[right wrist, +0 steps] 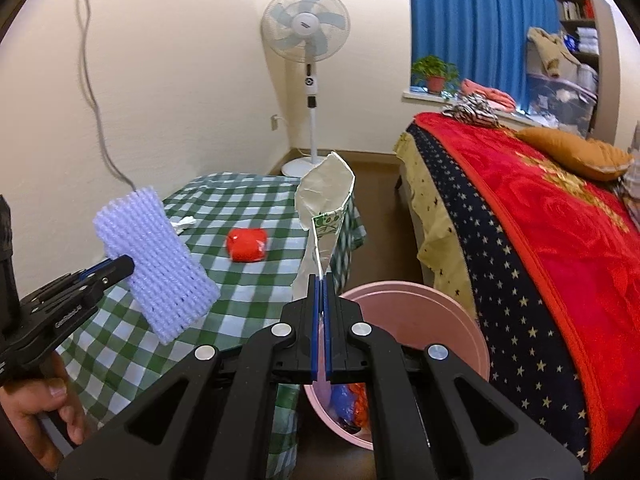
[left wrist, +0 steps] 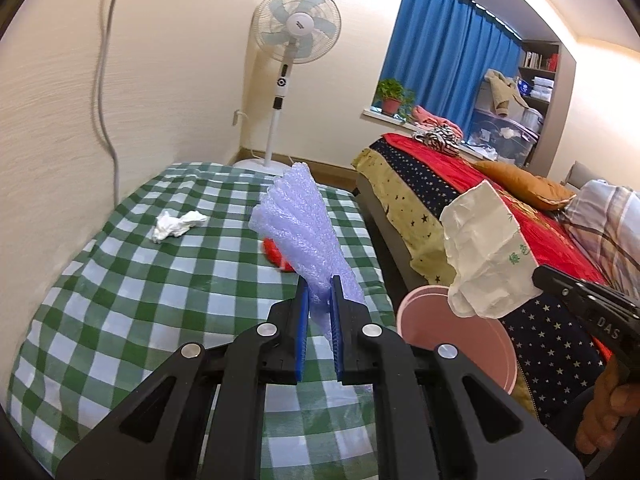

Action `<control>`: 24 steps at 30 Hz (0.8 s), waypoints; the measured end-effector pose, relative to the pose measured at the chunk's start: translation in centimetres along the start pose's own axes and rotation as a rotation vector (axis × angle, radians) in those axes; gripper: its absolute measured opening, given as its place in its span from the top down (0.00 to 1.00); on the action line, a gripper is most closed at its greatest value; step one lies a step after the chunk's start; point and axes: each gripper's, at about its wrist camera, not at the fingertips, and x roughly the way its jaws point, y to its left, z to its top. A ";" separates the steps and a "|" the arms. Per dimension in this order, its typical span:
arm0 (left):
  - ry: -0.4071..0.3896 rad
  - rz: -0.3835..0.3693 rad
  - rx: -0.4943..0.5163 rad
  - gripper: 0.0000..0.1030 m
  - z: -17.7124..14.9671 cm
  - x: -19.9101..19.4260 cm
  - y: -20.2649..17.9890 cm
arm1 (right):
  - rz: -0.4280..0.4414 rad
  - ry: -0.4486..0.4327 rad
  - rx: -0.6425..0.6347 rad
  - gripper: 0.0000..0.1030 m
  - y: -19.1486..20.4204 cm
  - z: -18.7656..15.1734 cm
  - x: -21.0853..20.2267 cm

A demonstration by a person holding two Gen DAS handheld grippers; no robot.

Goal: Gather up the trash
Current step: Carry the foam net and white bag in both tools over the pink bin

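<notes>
Over the checked table (right wrist: pixel 248 280), both grippers are up off the cloth, each with trash. Left gripper (left wrist: pixel 320 300): jaws nearly together, pinching the lower edge of a lilac foam net (left wrist: pixel 298 232); its long axis runs up and away from the fingers, tilted slightly left in the left wrist view. Right gripper (right wrist: pixel 320 292): jaws almost fully together on a crumpled white paper bag (right wrist: pixel 324 216), which stands up from the fingertips, long axis near vertical, open end uppermost; green print on it, characters too small to read. "DAS" shows on the right gripper's body in the left wrist view. Pink bin (right wrist: pixel 432 308) sits on the floor between table and bed (right wrist: pixel 540 220), just below the right gripper, with blue and orange scraps inside. On the cloth lie a red wad (right wrist: pixel 247 245) and a white tissue (left wrist: pixel 178 224), well apart. Fan (right wrist: pixel 306 24) stands in the corner; its hub label is unreadable.
</notes>
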 end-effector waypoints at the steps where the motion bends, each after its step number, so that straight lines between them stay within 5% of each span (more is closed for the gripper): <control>1: 0.002 -0.004 0.003 0.90 -0.1 0.1 -0.2 | -0.004 0.000 0.012 0.98 -0.3 -0.1 0.1; 24: 0.054 -0.097 0.064 0.90 -1.5 3.8 -4.9 | -0.136 0.011 0.060 0.98 -3.7 -1.6 1.4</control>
